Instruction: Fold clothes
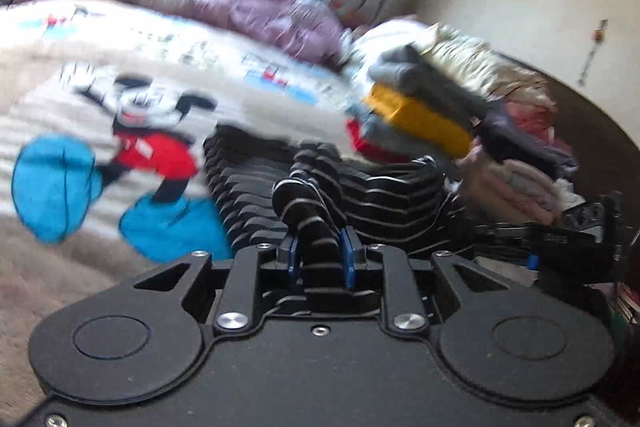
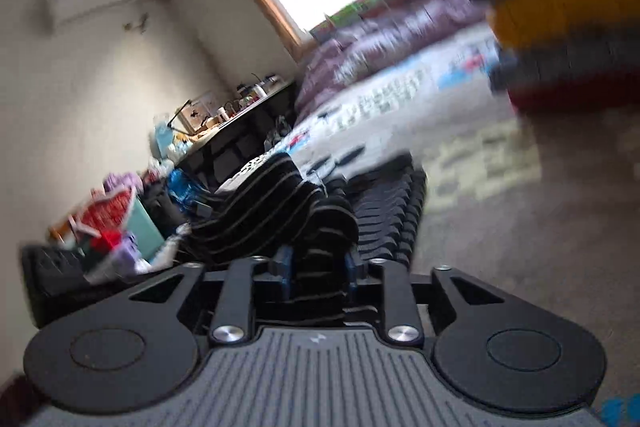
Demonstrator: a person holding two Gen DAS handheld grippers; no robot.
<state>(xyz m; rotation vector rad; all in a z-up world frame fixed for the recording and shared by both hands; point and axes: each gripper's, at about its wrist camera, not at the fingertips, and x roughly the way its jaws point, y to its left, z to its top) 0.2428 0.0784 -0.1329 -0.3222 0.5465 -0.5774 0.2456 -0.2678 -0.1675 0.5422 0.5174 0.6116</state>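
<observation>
A: Since both views are motion-blurred, keep it short — where's the garment relative to the fingers?

B: Black striped garment (image 1: 360,187) is bunched right in the left gripper (image 1: 322,259), fingers closed down on a fold of it, blue pads pinching a ridged hump of cloth. Rest of it trails ahead and to the right across the bed (image 1: 60,287)

A: Right side?

B: Same thing. Right gripper (image 2: 318,267) is clamped on a bunch of the black striped garment (image 2: 304,211), jaws nearly together with fabric between. Cloth runs forward from the fingers and fans left, off toward the bed edge as far as I can tell

A: So the long axis?

B: Judging from both views, the cloth spans between the two grips, each holding one end or corner. Can't tell which edge, too crumpled and blurred. Neither hand is nearer, both already have it

A: Where does it go?

B: Probably down flat on the Mickey blanket (image 1: 132,131), which lies ahead-left of the left gripper. Stack of folded clothes (image 1: 420,115) sits ahead-right in the left view, upper right in the right view (image 2: 568,27), near the garment but whether touching I can't tell

A: Risk?

B: Garment is pleated up, not taut. The hands would need to pull apart along the line between them before laying it down, else it lands wrinkled. Messy clothes pile (image 1: 520,131) behind the stack could snag
</observation>
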